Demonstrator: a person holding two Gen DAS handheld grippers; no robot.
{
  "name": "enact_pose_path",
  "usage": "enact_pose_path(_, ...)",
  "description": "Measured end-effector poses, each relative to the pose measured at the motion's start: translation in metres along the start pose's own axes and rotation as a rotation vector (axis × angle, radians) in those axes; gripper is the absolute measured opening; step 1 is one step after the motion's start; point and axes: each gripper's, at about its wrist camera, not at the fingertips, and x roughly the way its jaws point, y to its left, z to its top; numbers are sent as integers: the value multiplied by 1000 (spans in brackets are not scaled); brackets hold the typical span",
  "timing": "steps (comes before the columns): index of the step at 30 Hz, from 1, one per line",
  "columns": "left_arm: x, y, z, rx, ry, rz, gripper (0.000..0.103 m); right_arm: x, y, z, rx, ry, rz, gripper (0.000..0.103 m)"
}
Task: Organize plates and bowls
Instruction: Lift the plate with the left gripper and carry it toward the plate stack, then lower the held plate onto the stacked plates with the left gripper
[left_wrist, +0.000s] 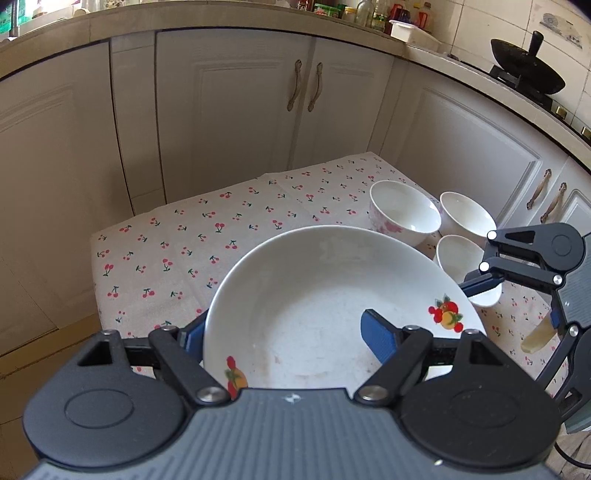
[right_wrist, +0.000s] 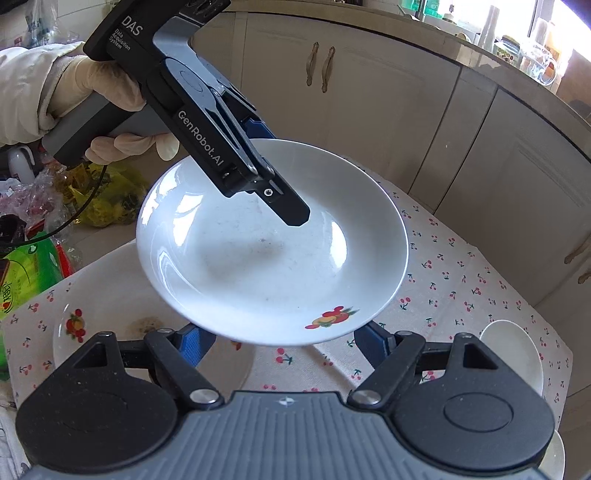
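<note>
Above the cherry-print surface (left_wrist: 177, 254), the left gripper (left_wrist: 291, 332) is clenching the rim of a deep white plate (left_wrist: 325, 306), holding it tilted in the air, one blue pad inside and one outside. The right gripper (right_wrist: 280, 341) is sitting with jaws released beneath that plate's edge. Three white bowls (left_wrist: 404, 212) are standing clustered near the surface's far right corner, and another plate (right_wrist: 107, 314) is lying below.

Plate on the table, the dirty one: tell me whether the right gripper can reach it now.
Likely not yet: the raised plate in the left gripper hangs over the table plate, just ahead of the open right gripper.
</note>
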Motion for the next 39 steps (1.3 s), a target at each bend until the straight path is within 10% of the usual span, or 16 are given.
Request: enact_pose_path(39,-18,-41,-102,-80,43,-20,77,-15,84,-62,8,92,24,85)
